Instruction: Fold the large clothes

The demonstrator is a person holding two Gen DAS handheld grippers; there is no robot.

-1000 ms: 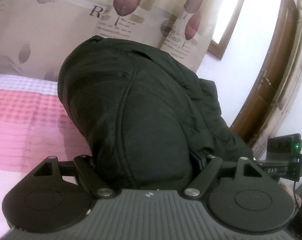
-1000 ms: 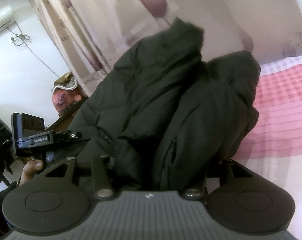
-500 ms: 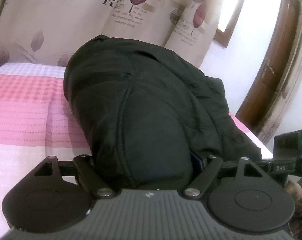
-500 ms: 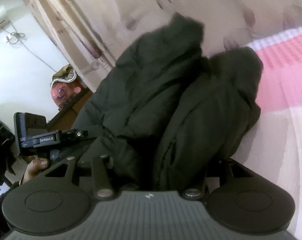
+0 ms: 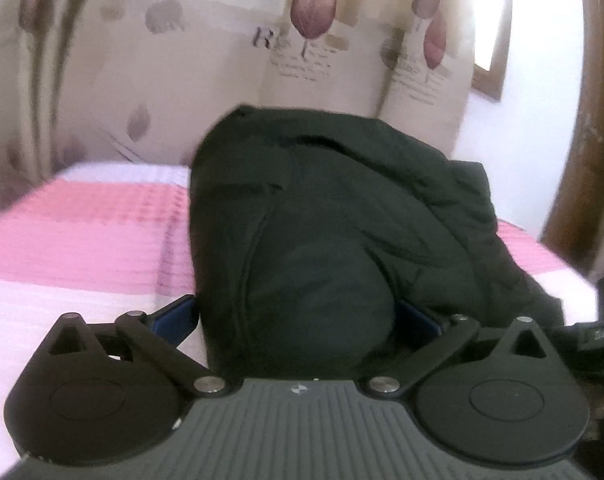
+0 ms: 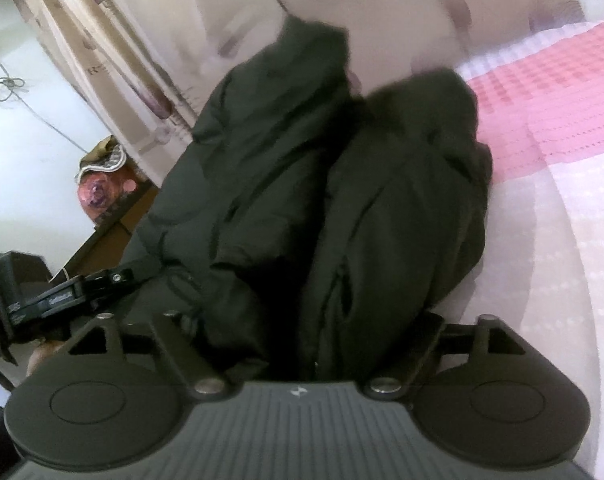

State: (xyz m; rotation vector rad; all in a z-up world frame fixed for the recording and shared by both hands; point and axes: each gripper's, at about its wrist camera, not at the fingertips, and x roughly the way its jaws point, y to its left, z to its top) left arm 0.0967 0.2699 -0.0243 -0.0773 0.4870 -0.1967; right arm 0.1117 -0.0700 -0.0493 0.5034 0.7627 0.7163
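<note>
on pink bed (image 5: 81, 240): dark jacket (image 5: 322, 240) bundled, fold part done. left gripper (image 5: 297, 316) and right gripper (image 6: 310, 320) jaws opening, jacket between, released; tidying left.

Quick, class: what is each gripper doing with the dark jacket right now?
Left gripper: opening, dark jacket between its blue pads, seemingly released.
Right gripper: opening, jacket between its fingers; grip cannot be told.
</note>
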